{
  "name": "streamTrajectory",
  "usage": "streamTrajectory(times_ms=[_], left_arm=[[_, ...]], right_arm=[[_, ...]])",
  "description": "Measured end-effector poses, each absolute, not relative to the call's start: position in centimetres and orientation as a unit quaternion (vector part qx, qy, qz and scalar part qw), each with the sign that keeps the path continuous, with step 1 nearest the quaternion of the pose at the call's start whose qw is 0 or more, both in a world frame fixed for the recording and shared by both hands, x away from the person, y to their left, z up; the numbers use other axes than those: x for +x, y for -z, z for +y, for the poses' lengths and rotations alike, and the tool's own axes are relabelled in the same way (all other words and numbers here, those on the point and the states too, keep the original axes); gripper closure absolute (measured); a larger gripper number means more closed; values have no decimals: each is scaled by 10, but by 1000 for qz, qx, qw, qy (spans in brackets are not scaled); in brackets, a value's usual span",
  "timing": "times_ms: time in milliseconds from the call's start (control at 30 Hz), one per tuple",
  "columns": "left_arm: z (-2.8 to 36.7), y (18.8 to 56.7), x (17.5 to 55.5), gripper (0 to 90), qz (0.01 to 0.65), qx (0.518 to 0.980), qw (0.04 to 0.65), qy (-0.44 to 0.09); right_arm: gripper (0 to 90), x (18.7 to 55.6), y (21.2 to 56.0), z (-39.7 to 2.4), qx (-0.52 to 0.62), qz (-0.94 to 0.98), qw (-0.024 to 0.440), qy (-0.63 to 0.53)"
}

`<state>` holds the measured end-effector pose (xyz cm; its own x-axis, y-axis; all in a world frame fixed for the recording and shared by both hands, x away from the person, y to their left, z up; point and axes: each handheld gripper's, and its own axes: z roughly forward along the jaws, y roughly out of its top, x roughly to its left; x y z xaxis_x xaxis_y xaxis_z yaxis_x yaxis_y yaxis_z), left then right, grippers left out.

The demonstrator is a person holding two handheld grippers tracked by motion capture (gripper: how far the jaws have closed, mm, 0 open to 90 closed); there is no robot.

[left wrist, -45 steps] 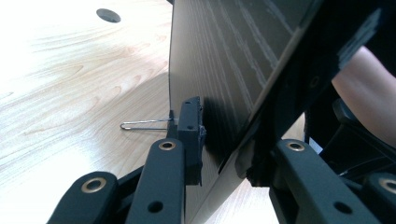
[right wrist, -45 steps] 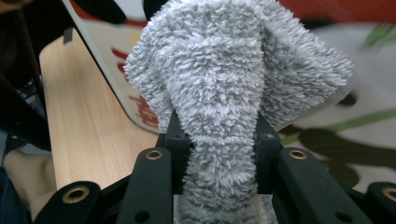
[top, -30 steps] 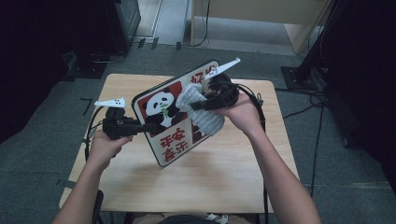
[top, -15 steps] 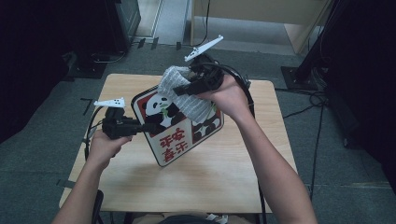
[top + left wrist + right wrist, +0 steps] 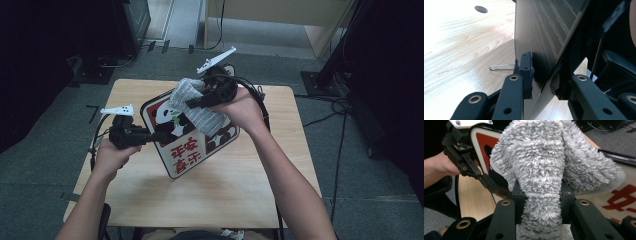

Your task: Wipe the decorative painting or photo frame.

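We hold the panda sign board (image 5: pixel 187 137) tilted up off the wooden table (image 5: pixel 235 195) near the centre of the high view, our left gripper (image 5: pixel 155 136) clamped on its left edge. In the left gripper view the thin board (image 5: pixel 541 30) stands between the two pads, both pressed against it. Our right gripper (image 5: pixel 192 104) sits in the upper middle of the frame, its jaws closed tight on a grey fluffy cloth (image 5: pixel 197 107) that drapes over the board's upper part. The right gripper view shows the cloth (image 5: pixel 541 170) bunched and squeezed between the pads, with the board's red border (image 5: pixel 480 147) behind it and the left gripper (image 5: pixel 491 186) at the board's edge.

We judge the wiping to be under way: the cloth lies against the panda picture near the top, while the lower part with the red characters (image 5: pixel 185 150) is uncovered; whether it is wiped we cannot tell.

Compared with a second ago, the cloth has travelled from the board's right middle up toward its top edge, and the right hand has risen toward the upper part of the frame. The left hand and the board keep their place.
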<state>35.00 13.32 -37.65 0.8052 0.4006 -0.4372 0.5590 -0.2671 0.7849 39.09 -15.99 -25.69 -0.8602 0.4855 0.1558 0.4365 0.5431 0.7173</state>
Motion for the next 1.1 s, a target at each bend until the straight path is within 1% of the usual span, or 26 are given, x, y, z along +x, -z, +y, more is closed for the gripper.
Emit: streamTrajectory(times_ms=[1100], left_arm=[[134, 377, 350, 727, 301, 793, 525, 77]], right_arm=[[671, 389, 280, -165, 263, 881, 13, -394]])
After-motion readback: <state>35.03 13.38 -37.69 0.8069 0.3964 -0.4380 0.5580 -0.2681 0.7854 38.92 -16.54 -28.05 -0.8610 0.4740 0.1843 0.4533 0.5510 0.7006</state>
